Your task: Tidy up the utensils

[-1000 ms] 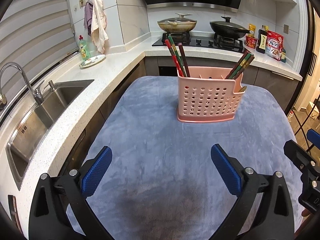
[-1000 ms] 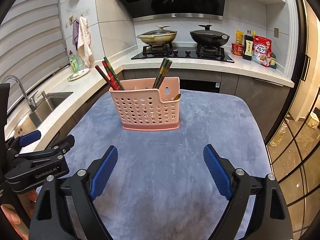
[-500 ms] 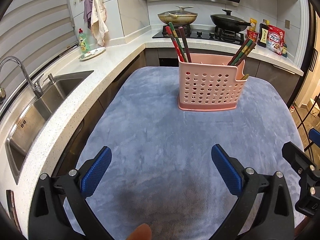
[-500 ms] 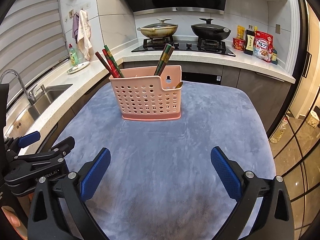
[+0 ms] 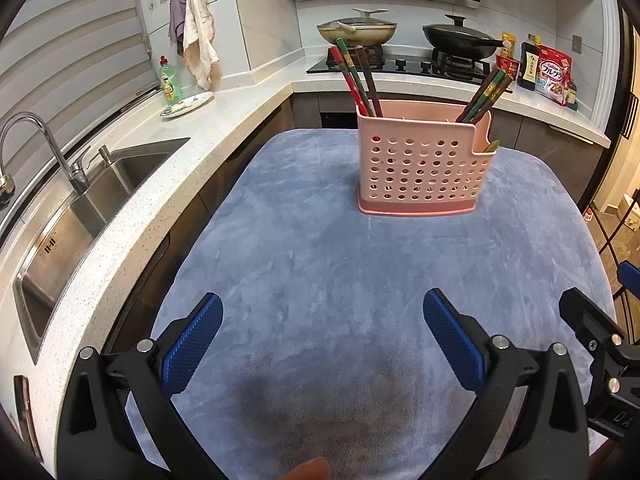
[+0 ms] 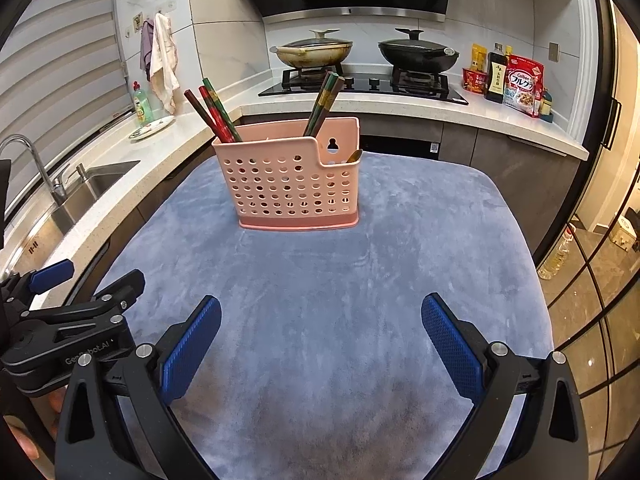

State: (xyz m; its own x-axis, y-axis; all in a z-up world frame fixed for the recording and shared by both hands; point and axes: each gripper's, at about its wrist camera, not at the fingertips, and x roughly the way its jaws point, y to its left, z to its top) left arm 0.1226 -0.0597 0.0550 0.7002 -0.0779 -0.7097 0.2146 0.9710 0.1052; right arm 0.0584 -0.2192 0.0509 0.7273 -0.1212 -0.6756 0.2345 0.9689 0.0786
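A pink perforated utensil basket (image 5: 424, 176) stands upright on the grey-blue cloth (image 5: 340, 280), also in the right wrist view (image 6: 292, 188). Red and green chopsticks (image 5: 356, 80) lean out of its left end and another bunch (image 5: 486, 92) out of its right end; a brownish utensil tip (image 5: 491, 146) shows at the low right corner. My left gripper (image 5: 322, 340) is open and empty, well short of the basket. My right gripper (image 6: 320, 340) is open and empty, likewise back from it. The left gripper also shows at the left of the right wrist view (image 6: 72, 312).
A steel sink (image 5: 80, 216) with a tap is set in the white counter on the left. A stove with two pans (image 6: 364, 50) runs along the back wall. Bottles and a cereal bag (image 6: 520, 84) stand at the back right. The cloth's right edge drops to the floor.
Both grippers have drawn a little closer to the basket, which looks larger now. Both stay open and empty.
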